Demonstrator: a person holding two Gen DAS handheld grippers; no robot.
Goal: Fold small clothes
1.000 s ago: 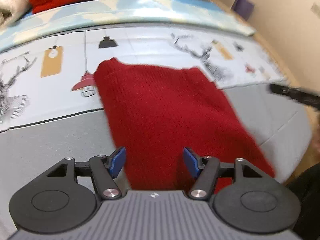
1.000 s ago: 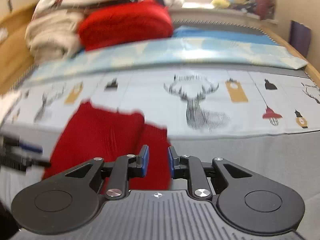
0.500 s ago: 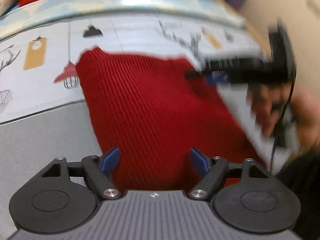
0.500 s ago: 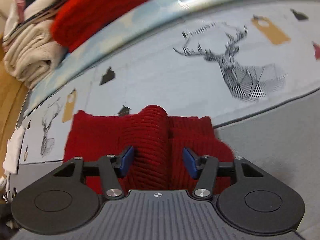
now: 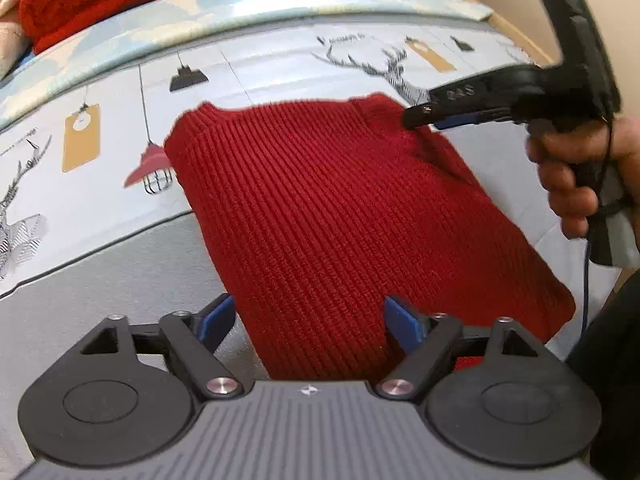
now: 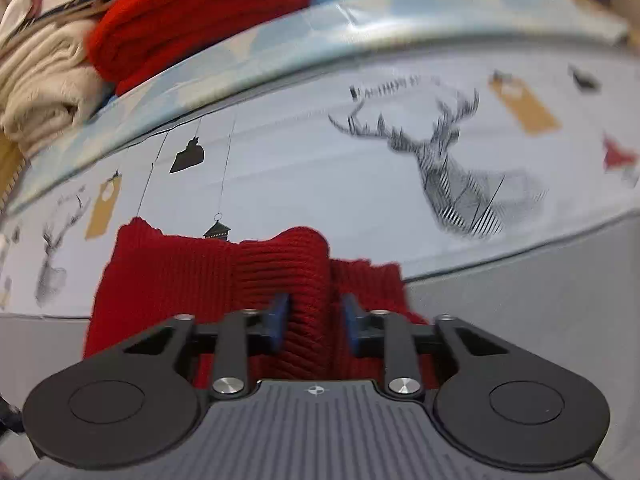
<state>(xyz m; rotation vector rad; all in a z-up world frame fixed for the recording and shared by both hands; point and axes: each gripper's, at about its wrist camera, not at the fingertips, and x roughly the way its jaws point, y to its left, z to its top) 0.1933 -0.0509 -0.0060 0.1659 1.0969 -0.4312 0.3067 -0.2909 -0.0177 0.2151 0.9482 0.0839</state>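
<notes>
Right gripper (image 6: 314, 322): jaws closing around a raised ridge of the red knit garment (image 6: 280, 276), blue pads (image 6: 278, 316) either side of the fold; contact not clear, looks just short of pinching. In the left wrist view its tips sit on the garment's far right corner, a hand (image 5: 580, 176) on the handle. Left gripper (image 5: 308, 320): jaws spread wide, nothing pinched, near edge of the garment (image 5: 340, 216) directly between and below the pads. Garment lies mostly flat on the bed (image 5: 100, 272), over a sheet printed with deer and lamps. Further back: folded red knit (image 6: 192, 20) and a beige pile (image 6: 44, 92) at the bed's far left.
</notes>
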